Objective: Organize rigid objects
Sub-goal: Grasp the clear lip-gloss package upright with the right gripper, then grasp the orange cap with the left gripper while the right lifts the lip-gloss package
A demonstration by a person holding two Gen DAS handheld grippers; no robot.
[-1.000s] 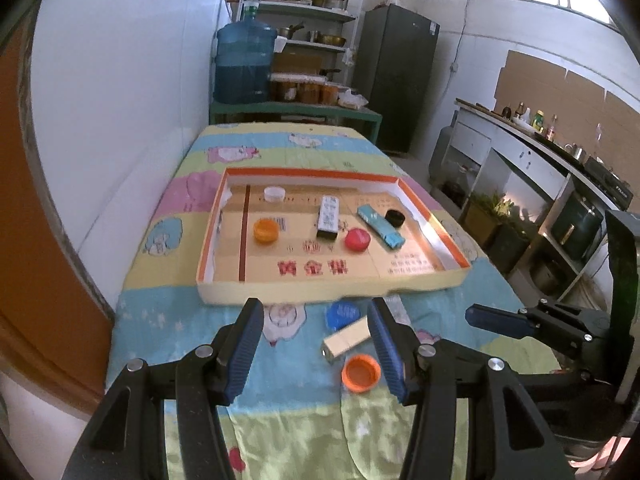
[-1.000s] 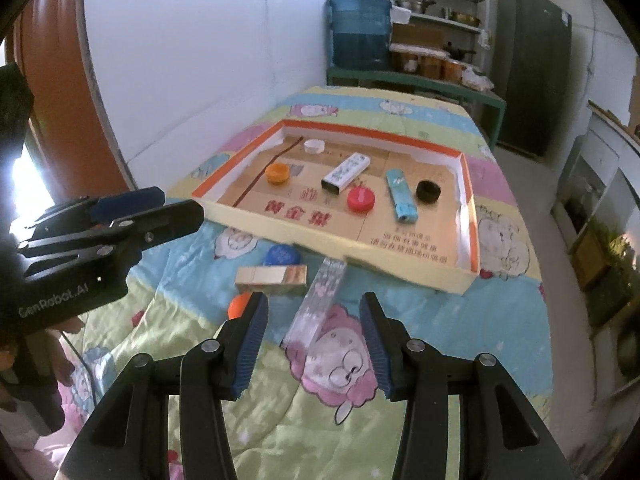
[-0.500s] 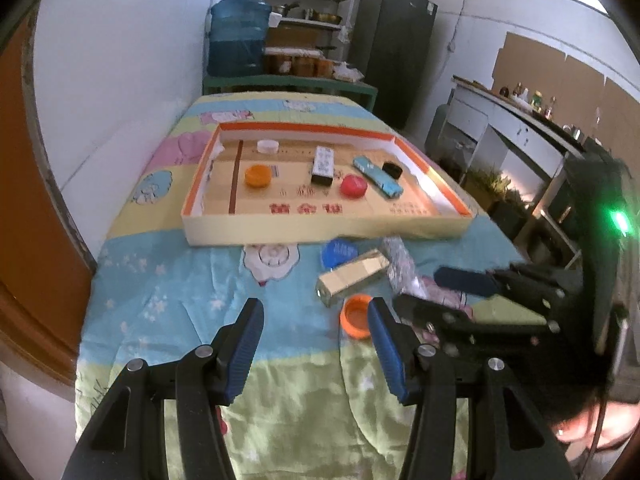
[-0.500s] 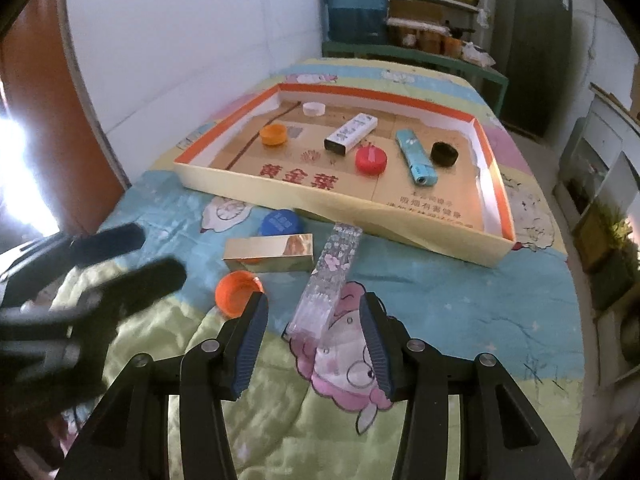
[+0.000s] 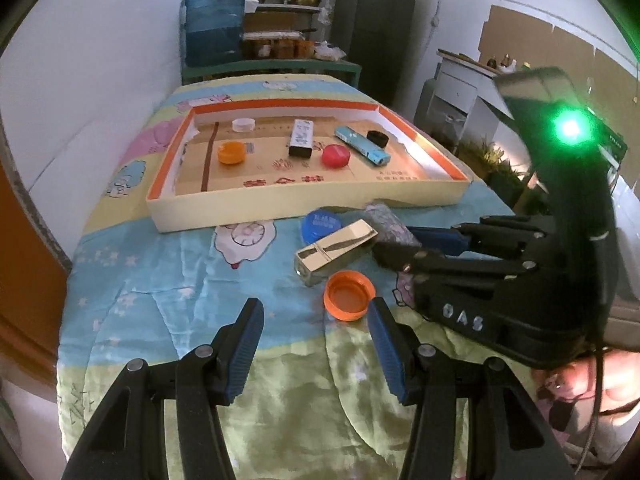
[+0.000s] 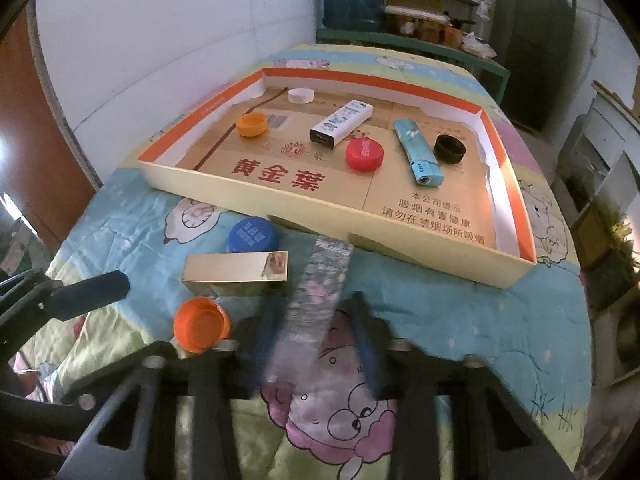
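Observation:
A clear patterned long box (image 6: 316, 292) lies on the bedspread between the open fingers of my right gripper (image 6: 316, 320), whose image is blurred. It also shows in the left wrist view (image 5: 386, 222). Beside it lie a gold box (image 6: 236, 267), a blue cap (image 6: 252, 235) and an orange cap (image 6: 200, 322). My left gripper (image 5: 316, 344) is open and empty, just short of the orange cap (image 5: 347, 295). The shallow cardboard tray (image 6: 400, 240) holds several caps and two long boxes.
The tray's near wall (image 5: 304, 200) stands just beyond the loose items. A white wall runs along the left. A water jug (image 5: 214, 24), shelves and a dark fridge (image 5: 374, 20) stand at the far end. The bed's right edge drops to the floor.
My right gripper has moved forward and down so its fingers now straddle the clear box. My left gripper has pulled back and sits lower over the bedspread.

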